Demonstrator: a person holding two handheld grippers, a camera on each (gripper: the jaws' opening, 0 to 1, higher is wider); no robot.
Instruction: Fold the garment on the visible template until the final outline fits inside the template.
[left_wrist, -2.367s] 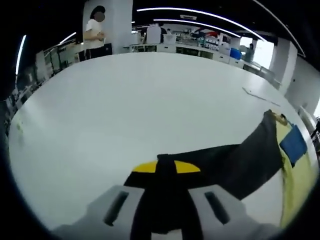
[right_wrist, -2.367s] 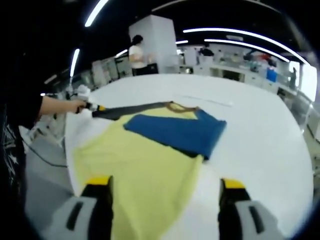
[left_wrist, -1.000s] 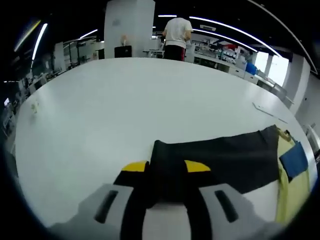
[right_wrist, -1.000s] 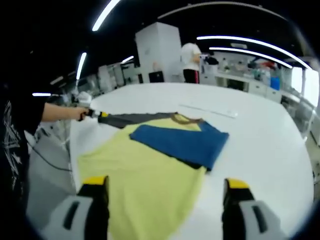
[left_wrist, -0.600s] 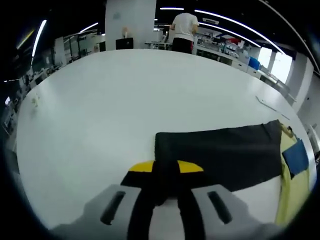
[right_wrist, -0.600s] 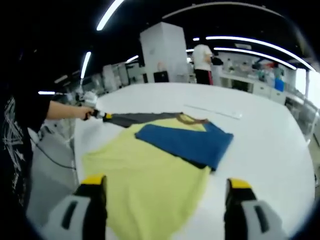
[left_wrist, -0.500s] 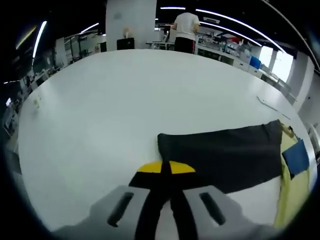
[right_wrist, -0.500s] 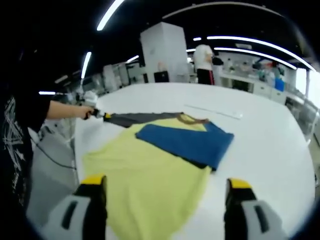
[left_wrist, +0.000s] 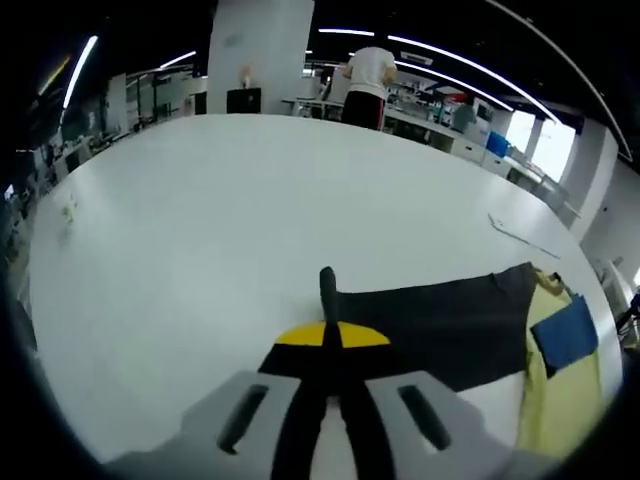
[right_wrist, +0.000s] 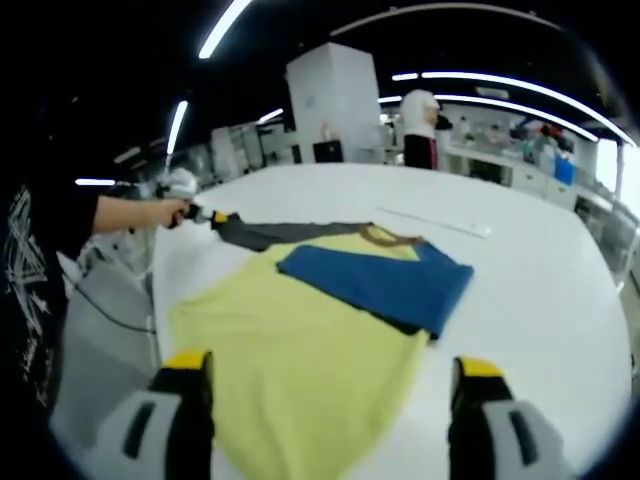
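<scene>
A yellow garment (right_wrist: 300, 345) lies flat on the white table (right_wrist: 530, 300). Its blue sleeve (right_wrist: 385, 282) is folded across the chest, and its dark sleeve (right_wrist: 285, 234) stretches out to the left. In the left gripper view, my left gripper (left_wrist: 332, 336) is shut, pinching the cuff end of the dark sleeve (left_wrist: 440, 320), whose corner stands up just past the yellow tips. A hand holds that left gripper (right_wrist: 205, 214) at the sleeve's end. My right gripper (right_wrist: 333, 365) stands open over the garment's lower hem, its jaws wide apart with nothing between them.
A thin white strip (right_wrist: 430, 222) lies on the table beyond the collar, also visible as a strip (left_wrist: 520, 225) in the left gripper view. A person (left_wrist: 365, 75) stands at the far edge of the table. Wide bare tabletop (left_wrist: 200, 200) spreads around the sleeve.
My left gripper's jaws closed fully on the dark sleeve's cuff, and the cuff corner has risen off the table. The right gripper has barely moved and is still open.
</scene>
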